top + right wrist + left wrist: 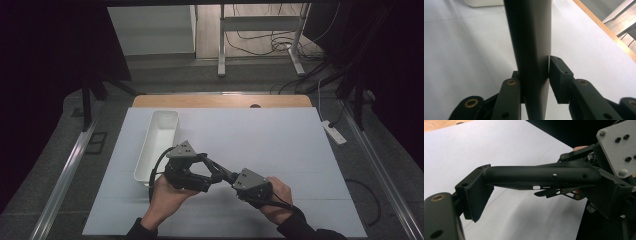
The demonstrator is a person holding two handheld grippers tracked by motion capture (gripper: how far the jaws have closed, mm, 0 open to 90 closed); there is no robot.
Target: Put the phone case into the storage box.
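The job looks to be just starting. The white bin (pixel 159 142) is the only box on the surface (pixel 280 150), and it has nothing in it. Its inside is bare and white from one end to the other.

The long black thing (pixel 536 173) is not in the bin yet. It is up in the air, just beside the near end of the bin, on the side away from the bin's long left wall. It does not touch the bin. It does not touch the surface.

The right gripper (pixel 230 177) has the black thing tight between its two black jaws. In the right gripper view the jaws sit close on both flat sides of it, with no gap. This gripper is a bit farther from the bin than the other one.

The left gripper (pixel 202 167) is the one nearest the bin. One of its pads (pixel 474 192) rests on the end of the black thing. Its other jaw is hidden, so one cannot tell if this gripper is squeezing or just touching.

What seems left to do: carry the black thing over the bin, lower it inside, and let go. That is a guess, since the bin is the only place close by to put it.
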